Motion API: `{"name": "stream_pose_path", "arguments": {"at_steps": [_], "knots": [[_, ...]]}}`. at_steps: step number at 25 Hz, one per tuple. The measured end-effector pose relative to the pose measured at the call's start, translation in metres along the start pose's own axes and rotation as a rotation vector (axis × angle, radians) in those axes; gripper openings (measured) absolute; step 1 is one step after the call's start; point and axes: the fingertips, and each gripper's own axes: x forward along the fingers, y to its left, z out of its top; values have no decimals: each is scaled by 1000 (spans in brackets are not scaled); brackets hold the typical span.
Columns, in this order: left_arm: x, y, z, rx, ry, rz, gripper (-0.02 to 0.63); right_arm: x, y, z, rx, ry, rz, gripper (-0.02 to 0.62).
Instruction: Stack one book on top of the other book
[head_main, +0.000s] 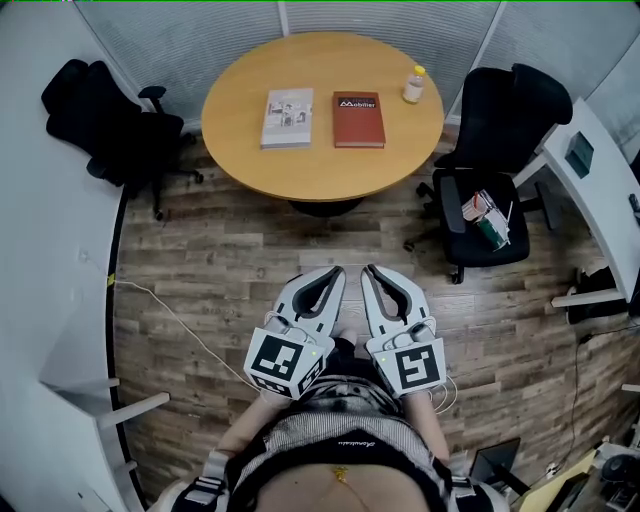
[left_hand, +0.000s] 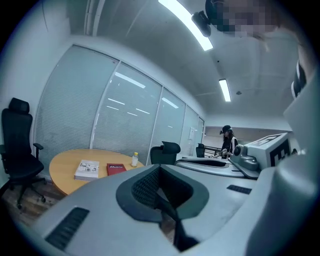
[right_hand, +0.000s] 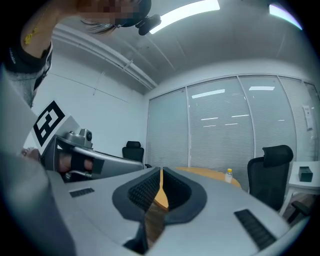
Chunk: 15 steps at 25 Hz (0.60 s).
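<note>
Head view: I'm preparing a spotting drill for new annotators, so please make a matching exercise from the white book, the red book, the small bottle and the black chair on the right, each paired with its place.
Things:
1. white book
2. red book
3. bottle
4. right black chair

Places:
A. on the floor beside the table
B. on the table, near its right edge
C. on the table, left of the other book
D. on the table, between a book and the bottle

Pairs: 1-C; 2-D; 3-B; 4-A.
</note>
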Motion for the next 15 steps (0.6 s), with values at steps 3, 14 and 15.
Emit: {"name": "stream_pose_path", "arguments": {"at_steps": [3, 14, 15], "knots": [[4, 5, 0, -12, 1, -8, 20, 6, -2, 1, 9, -5, -5, 32], [60, 62, 17, -6, 10, -76, 20, 74, -32, 1, 5, 0, -69, 32], [67, 70, 21, -4, 9, -86, 20, 83, -35, 3, 5, -1, -75, 32]]}}
